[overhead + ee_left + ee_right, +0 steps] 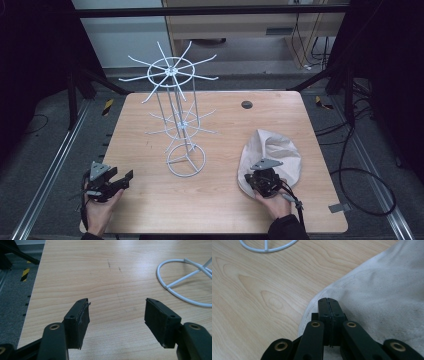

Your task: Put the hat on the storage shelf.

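Note:
A white wire rack (172, 72) with two tiers of spoke arms stands mid-table on a ring base (186, 161). Part of that ring (175, 290) shows in the left gripper view, and its arc (268, 249) in the right gripper view. A crumpled off-white cloth bag (275, 145) lies at the right. My left gripper (125, 179) sits at the table's front left corner, open and empty (117, 307) over bare wood. My right gripper (260, 174) rests on the bag's near edge. Its jaws are pressed shut (329, 300) over the cloth (387, 290), with no fabric seen between them.
A dark round grommet (247, 104) sits near the table's far edge. The wooden table (150, 205) has bare wood between the rack and both hands. Cables (360, 180) lie on the floor at the right, and black frame bars stand beside the table.

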Tool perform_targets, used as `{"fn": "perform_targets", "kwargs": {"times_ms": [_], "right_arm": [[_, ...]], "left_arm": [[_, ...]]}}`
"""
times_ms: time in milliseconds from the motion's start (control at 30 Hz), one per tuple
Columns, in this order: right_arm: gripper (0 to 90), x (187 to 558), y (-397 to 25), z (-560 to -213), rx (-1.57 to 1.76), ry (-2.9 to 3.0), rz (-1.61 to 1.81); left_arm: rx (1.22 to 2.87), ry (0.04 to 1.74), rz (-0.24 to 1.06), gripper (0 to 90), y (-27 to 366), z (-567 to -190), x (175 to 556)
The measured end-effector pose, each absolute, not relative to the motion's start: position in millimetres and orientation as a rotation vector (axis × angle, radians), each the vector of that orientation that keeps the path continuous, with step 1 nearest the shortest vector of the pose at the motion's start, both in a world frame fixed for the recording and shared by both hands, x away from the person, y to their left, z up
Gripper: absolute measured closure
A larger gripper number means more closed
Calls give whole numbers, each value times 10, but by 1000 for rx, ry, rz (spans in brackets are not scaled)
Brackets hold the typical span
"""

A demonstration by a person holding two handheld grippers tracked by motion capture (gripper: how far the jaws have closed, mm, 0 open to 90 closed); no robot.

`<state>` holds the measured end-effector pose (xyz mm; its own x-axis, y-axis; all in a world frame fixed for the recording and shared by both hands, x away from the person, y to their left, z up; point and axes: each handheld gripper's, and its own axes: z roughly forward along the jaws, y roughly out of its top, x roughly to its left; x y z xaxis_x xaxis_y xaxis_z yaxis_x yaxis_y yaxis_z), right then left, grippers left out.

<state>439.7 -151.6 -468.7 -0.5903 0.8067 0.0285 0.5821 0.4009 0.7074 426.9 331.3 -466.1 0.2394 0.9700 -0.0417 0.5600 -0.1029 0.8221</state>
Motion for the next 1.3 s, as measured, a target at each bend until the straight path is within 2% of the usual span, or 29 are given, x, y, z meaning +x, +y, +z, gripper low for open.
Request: {"fn": "perform_targets", "kwargs": {"times_ms": [967, 1300], "right_arm": [[900, 4072, -2169, -4635, 1288, 2295, 980], [900, 4043, -2201, -4581, 1299, 2265, 1029]], "left_arm": [[1770, 1416, 693, 358, 3307, -4661, 4269], [1774, 1421, 687, 353, 3302, -4670, 4281]]}}
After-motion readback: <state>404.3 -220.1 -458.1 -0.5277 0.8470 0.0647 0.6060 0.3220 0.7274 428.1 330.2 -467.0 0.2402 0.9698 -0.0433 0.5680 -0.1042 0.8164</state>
